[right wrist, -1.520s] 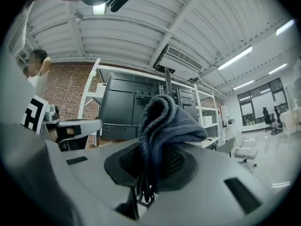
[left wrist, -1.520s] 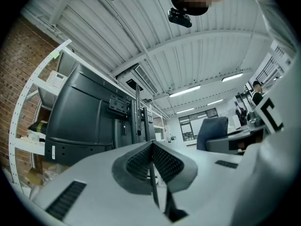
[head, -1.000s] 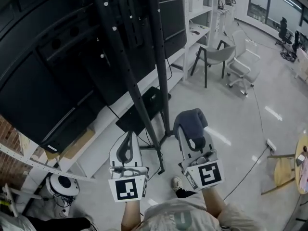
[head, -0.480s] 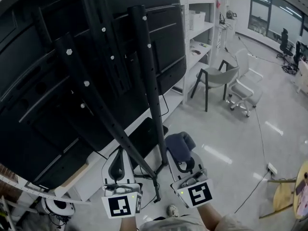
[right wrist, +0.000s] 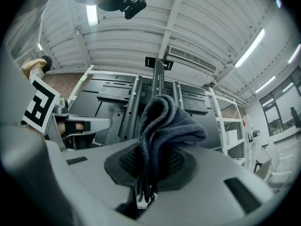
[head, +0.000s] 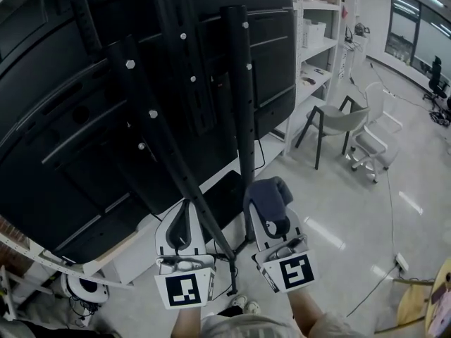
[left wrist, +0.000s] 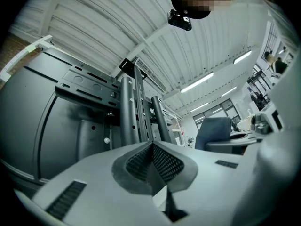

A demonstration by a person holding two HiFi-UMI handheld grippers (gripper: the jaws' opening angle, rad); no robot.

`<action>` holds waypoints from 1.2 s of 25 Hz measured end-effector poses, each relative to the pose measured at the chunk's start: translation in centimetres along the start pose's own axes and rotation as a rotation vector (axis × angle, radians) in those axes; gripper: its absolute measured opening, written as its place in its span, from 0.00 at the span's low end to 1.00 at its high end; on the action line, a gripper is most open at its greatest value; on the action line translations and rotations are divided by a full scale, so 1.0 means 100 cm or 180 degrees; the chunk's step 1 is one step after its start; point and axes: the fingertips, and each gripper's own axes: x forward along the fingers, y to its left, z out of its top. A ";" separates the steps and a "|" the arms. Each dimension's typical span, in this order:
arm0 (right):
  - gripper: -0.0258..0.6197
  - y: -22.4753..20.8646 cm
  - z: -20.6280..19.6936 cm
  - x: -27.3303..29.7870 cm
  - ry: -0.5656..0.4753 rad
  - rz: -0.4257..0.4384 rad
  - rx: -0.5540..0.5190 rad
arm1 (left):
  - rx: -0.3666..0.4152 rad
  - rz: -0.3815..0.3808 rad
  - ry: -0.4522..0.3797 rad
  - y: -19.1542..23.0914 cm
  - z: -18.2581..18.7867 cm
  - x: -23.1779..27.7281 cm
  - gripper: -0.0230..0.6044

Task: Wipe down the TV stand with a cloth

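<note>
The TV stand's black perforated poles [head: 239, 104] rise behind a large black TV [head: 63, 139], seen from its back. My right gripper [head: 268, 208] is shut on a folded dark blue-grey cloth [head: 266, 193], held just right of the right-hand pole near its lower part. In the right gripper view the cloth [right wrist: 162, 121] bulges up out of the gripper [right wrist: 151, 160], with the stand's poles [right wrist: 157, 81] behind it. My left gripper [head: 187, 215] is shut and holds nothing, beside the slanted left pole [head: 165, 167]. Its pads meet in the left gripper view [left wrist: 153, 147].
The stand's black base shelf [head: 220, 196] and foot lie below the grippers. White shelving [head: 320, 41] stands behind the TV. A grey chair [head: 338, 122] and a white office chair [head: 377, 139] are to the right. A power strip [head: 402, 263] and cable lie on the floor.
I have come closer to the stand and the poles now fill more of the head view. Both grippers stay side by side, and the cloth has moved up beside the right pole.
</note>
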 end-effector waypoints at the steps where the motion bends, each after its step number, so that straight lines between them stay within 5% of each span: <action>1: 0.13 0.003 0.002 0.001 -0.0013 0.0000 -0.0023 | -0.0016 0.0006 0.0005 0.002 -0.001 -0.001 0.06; 14: 0.13 0.033 0.004 0.011 0.0010 0.0040 -0.0123 | 0.0008 0.0004 -0.0116 0.033 0.012 -0.013 0.06; 18: 0.13 0.044 0.020 0.018 -0.0088 0.0124 -0.0418 | -0.0007 -0.0009 -0.0075 0.041 0.012 -0.014 0.06; 23: 0.13 0.035 0.071 0.045 -0.0262 -0.0065 -0.1219 | 0.0054 -0.0041 0.0045 0.054 0.010 -0.016 0.06; 30: 0.13 0.053 0.195 0.115 -0.0881 -0.0202 -0.2978 | 0.0062 0.0011 -0.0031 0.076 0.022 -0.016 0.06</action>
